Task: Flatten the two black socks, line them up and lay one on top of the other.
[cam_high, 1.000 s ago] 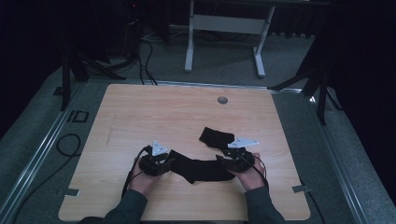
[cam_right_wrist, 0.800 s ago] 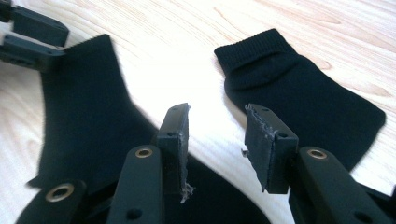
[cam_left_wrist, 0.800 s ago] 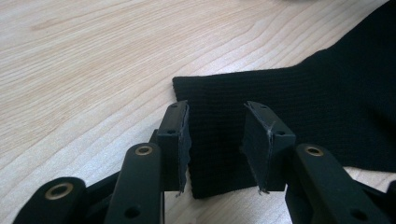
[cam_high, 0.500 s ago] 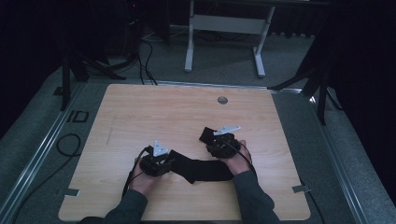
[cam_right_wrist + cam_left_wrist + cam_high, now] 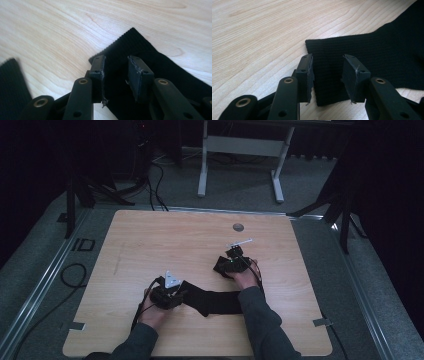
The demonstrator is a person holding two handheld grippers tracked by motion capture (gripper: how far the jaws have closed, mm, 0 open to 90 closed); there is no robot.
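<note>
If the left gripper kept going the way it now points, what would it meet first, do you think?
The black cloth: it already lies between the open left gripper jaws, with bare table beyond its edge.

Light wooden table (image 5: 150, 240) filled centre of high view, grain running lengthwise. Black knitted cloth (image 5: 215, 301) lay flat on it, lower centre, one end reaching up toward right of centre. Small round dark grommet (image 5: 238, 227) sat near far edge.
</note>
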